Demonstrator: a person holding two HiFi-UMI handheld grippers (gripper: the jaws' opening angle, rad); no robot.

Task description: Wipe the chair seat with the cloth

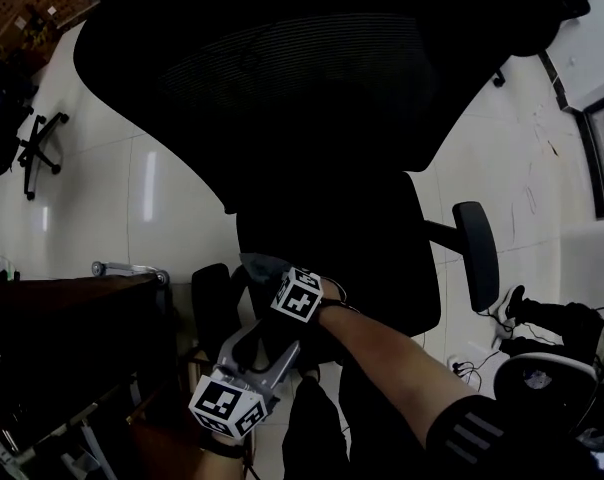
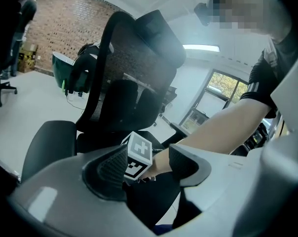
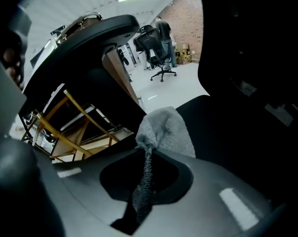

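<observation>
in the head view, your right gripper (image 1: 280, 283) reached over the dark chair seat (image 1: 372, 258), and the grey cloth (image 1: 259, 264) was bunched just ahead of its tip. your left gripper (image 1: 265, 360) hung just behind and below the right one, off the seat's near edge.

in the left gripper view, the left gripper (image 2: 148, 164) had its jaws apart with nothing between them. past the gap you could see the right gripper's marker cube (image 2: 138, 156) and your forearm (image 2: 223, 125). the mesh backrest (image 2: 134, 68) rose farther ahead, and an armrest (image 2: 45, 144) sat off to the gripper's left.

in the right gripper view, the right gripper (image 3: 148, 157) was clamped on a fold of the cloth (image 3: 164, 127). the cloth bulged out just past the tips and lay against the seat (image 3: 223, 132). a frame of yellow struts (image 3: 55, 127) stood to the gripper's left.
</observation>
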